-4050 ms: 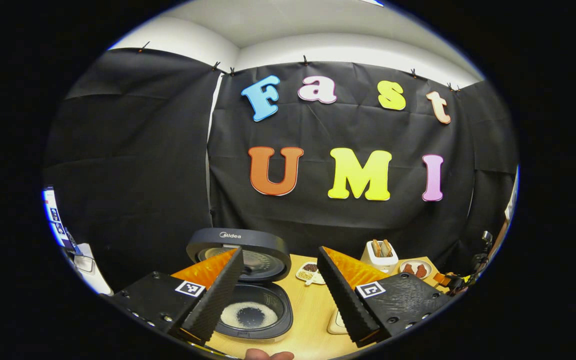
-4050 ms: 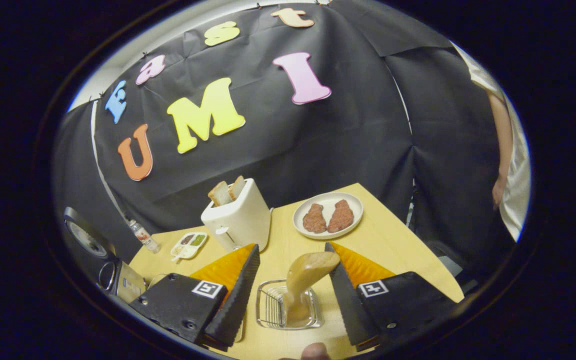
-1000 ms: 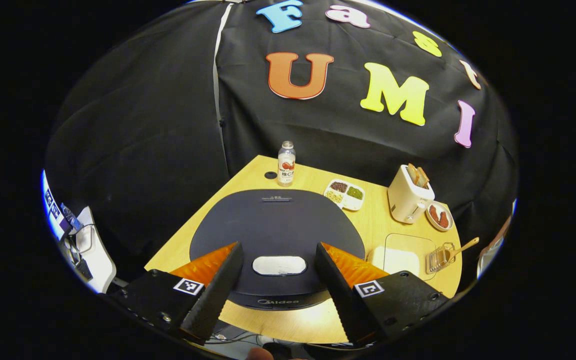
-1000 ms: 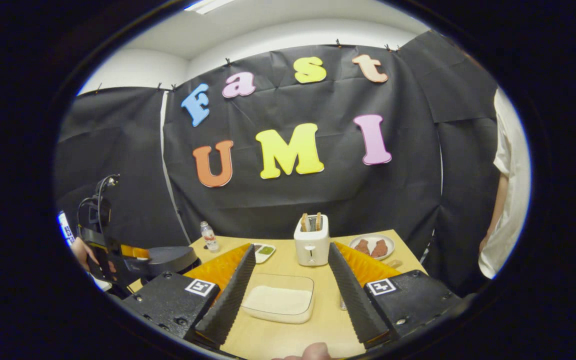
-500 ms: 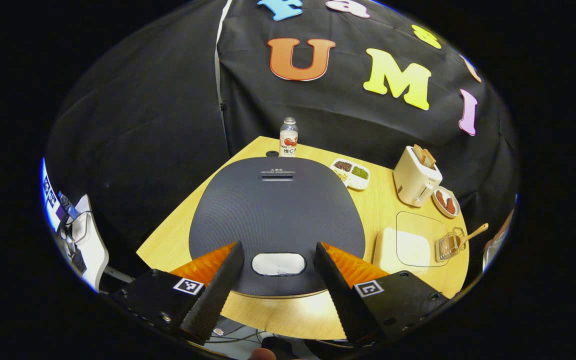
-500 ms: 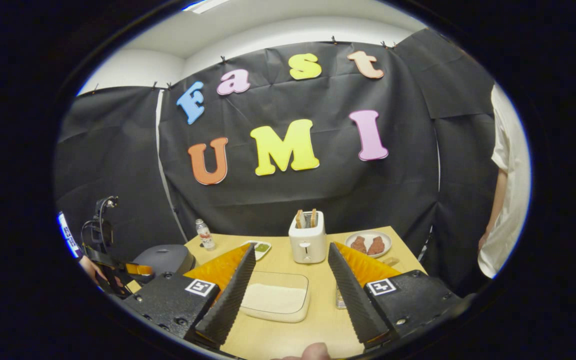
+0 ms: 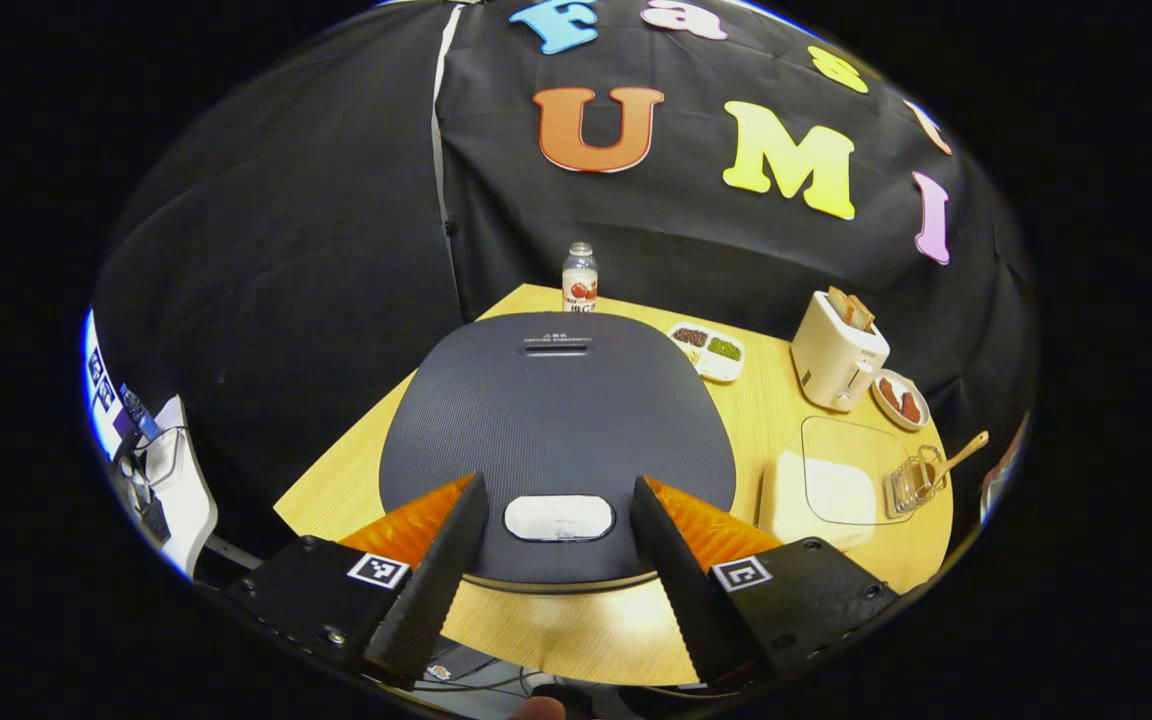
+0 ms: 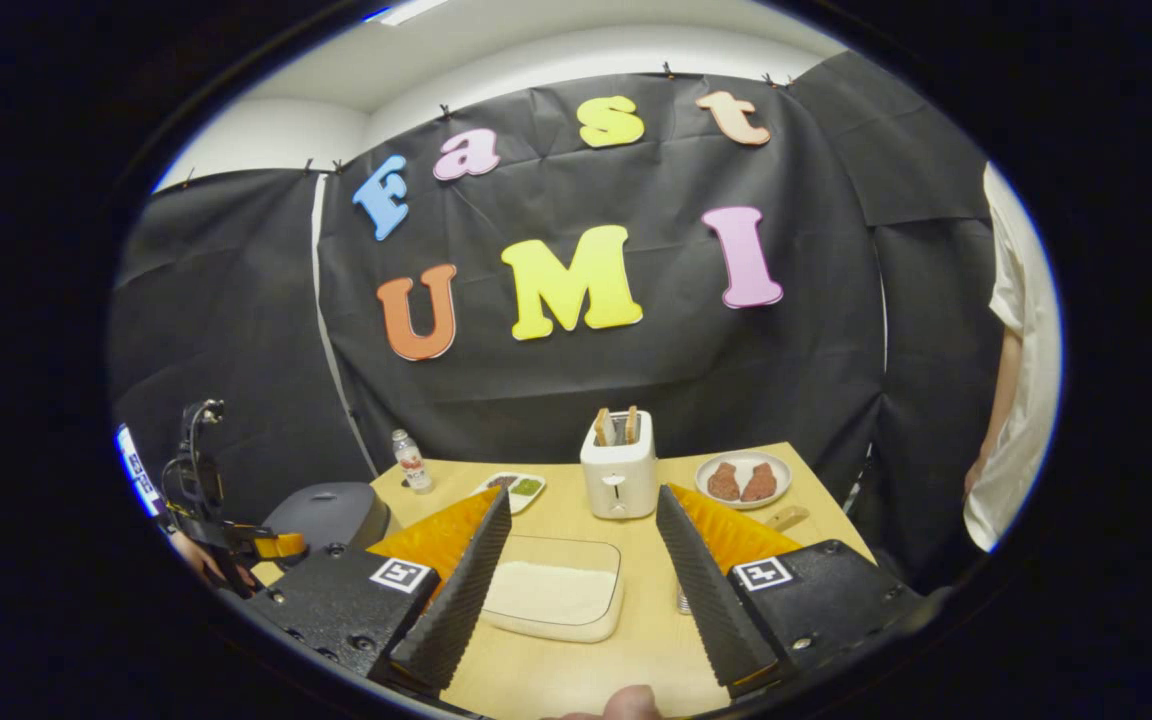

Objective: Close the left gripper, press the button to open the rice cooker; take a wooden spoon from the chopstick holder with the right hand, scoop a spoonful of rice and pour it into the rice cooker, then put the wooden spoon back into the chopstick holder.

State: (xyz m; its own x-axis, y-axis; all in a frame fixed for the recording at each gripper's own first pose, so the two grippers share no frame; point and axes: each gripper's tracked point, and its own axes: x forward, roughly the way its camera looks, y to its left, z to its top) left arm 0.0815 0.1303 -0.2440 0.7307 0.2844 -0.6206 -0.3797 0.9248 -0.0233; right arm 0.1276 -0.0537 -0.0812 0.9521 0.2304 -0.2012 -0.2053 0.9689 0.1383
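Observation:
The dark rice cooker [image 7: 556, 410] stands with its lid down, and its pale oval button [image 7: 558, 517] lies between my left gripper's fingers. My left gripper [image 7: 558, 485] is open, hovering over the cooker's front edge. To the right a clear box of rice [image 7: 831, 485] sits beside the wire chopstick holder [image 7: 908, 482], with the wooden spoon [image 7: 958, 456] leaning out of it. My right gripper [image 8: 584, 495] is open and empty above the rice box [image 8: 554, 595]. The spoon's end [image 8: 786, 518] peeks past its right finger. The cooker [image 8: 331, 515] and the left gripper [image 8: 236, 548] appear far left.
A white toaster [image 8: 619, 470] with bread, a plate of meat [image 8: 744, 480], a divided dish [image 8: 514, 487] and a small bottle [image 8: 409, 462] stand along the table's back. A person in a white shirt [image 8: 1011, 400] stands at the right. The table's front edge [image 7: 556, 640] is just under my left gripper.
The cooker's lid, open four seconds ago, is now down. My right gripper has drawn back from the spoon and holder. Over the last second my left gripper pulled back slightly.

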